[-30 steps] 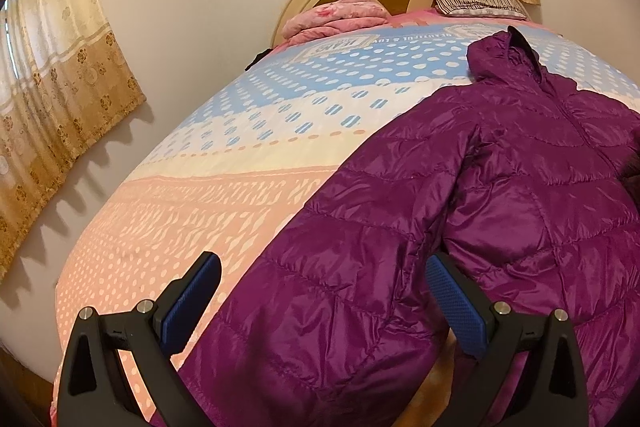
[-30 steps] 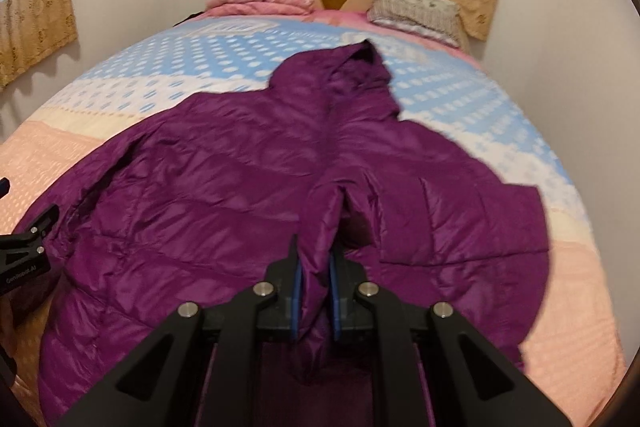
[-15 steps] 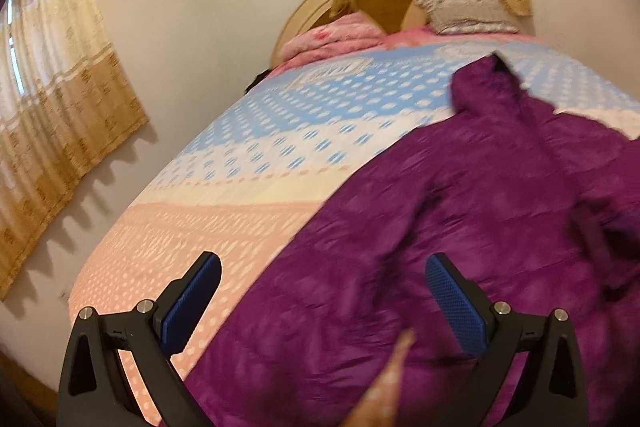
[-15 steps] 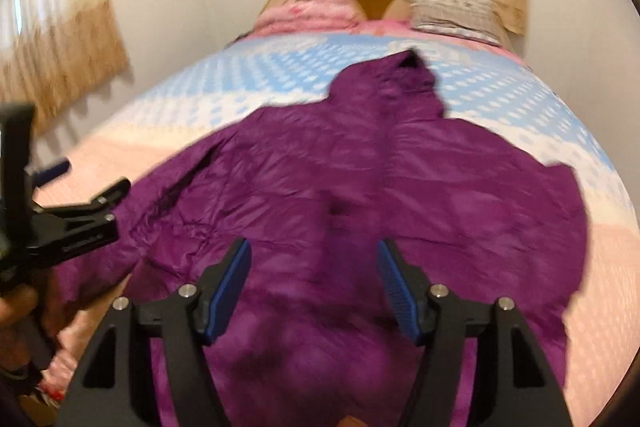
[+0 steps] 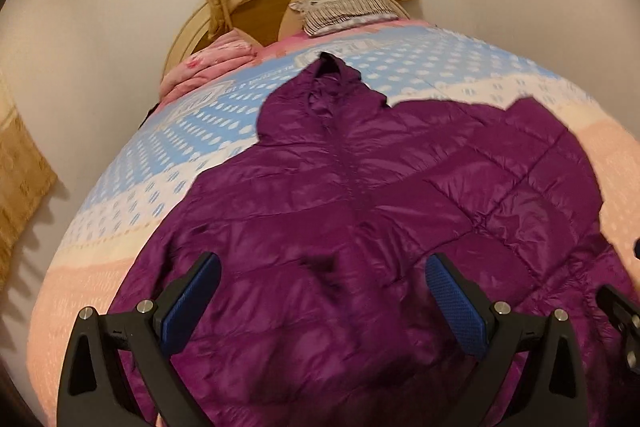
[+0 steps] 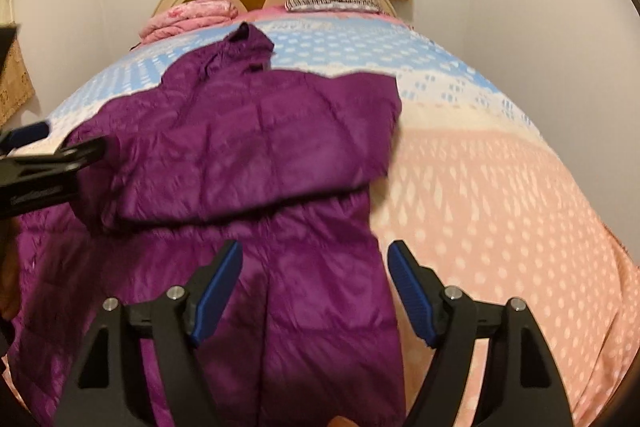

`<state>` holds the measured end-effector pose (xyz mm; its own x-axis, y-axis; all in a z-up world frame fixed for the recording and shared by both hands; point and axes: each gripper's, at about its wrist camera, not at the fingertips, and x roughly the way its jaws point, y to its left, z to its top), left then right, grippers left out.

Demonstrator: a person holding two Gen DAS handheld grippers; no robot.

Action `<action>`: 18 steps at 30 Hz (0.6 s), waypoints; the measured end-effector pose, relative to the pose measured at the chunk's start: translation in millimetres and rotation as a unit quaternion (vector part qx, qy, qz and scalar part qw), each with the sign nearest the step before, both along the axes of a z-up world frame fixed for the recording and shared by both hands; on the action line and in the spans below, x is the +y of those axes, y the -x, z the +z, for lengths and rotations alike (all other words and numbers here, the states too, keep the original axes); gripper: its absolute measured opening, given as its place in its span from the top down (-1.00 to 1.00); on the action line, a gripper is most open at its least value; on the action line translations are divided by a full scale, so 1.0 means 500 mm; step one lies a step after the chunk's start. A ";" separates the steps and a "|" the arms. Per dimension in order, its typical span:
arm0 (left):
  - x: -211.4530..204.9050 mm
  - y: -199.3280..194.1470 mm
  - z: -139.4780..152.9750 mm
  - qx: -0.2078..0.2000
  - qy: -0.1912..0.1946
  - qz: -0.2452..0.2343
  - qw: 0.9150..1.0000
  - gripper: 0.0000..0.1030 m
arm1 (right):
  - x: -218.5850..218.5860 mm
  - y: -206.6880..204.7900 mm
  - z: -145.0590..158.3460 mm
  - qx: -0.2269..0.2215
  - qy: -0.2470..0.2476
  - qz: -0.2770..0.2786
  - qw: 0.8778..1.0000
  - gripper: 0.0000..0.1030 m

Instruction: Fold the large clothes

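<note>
A large purple quilted hooded jacket (image 5: 360,211) lies front up on the bed, hood toward the headboard. In the right wrist view the jacket (image 6: 248,163) has its right sleeve folded across the chest. My left gripper (image 5: 320,291) is open and empty above the jacket's lower front. My right gripper (image 6: 316,279) is open and empty above the jacket's lower right edge. The left gripper also shows at the left edge of the right wrist view (image 6: 44,163).
The bed (image 6: 500,195) has a pink, cream and blue dotted cover. A pink folded blanket (image 5: 208,67) and a striped pillow (image 5: 344,7) lie by the headboard. Walls stand close on both sides, with curtains behind the headboard and at the left.
My right gripper let go of the sleeve and opened; the sleeve now lies across the chest. Both grippers swung right, the left now over the jacket's middle.
</note>
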<state>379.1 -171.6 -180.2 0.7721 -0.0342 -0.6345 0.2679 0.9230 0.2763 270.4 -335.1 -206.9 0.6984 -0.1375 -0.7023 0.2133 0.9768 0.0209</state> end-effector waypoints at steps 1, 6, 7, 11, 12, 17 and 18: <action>-0.008 -0.008 -0.012 0.005 -0.006 -0.003 1.000 -0.78 | -0.001 0.006 -0.005 -0.001 0.001 -0.001 1.000 -0.50; 0.009 -0.047 -0.047 0.053 0.004 -0.012 0.999 0.77 | -0.022 0.007 -0.044 0.009 -0.011 -0.011 1.000 -0.58; 0.015 -0.044 -0.045 0.044 0.000 -0.010 0.999 0.78 | -0.024 0.007 -0.049 0.010 -0.017 -0.012 1.000 -0.58; 0.057 -0.023 -0.021 0.008 -0.013 -0.003 1.000 0.80 | -0.028 0.009 -0.049 0.005 -0.021 -0.013 1.000 -0.62; 0.071 -0.018 -0.015 -0.001 -0.015 -0.002 1.000 0.80 | -0.028 0.009 -0.049 0.005 -0.021 -0.013 1.000 -0.62; 0.102 0.000 -0.020 -0.024 -0.036 0.004 0.999 0.70 | -0.025 0.010 -0.052 0.010 -0.013 -0.012 1.000 -0.63; 0.102 0.000 -0.024 -0.020 -0.037 0.005 0.999 0.55 | -0.022 0.011 -0.054 0.012 -0.010 -0.011 1.000 -0.63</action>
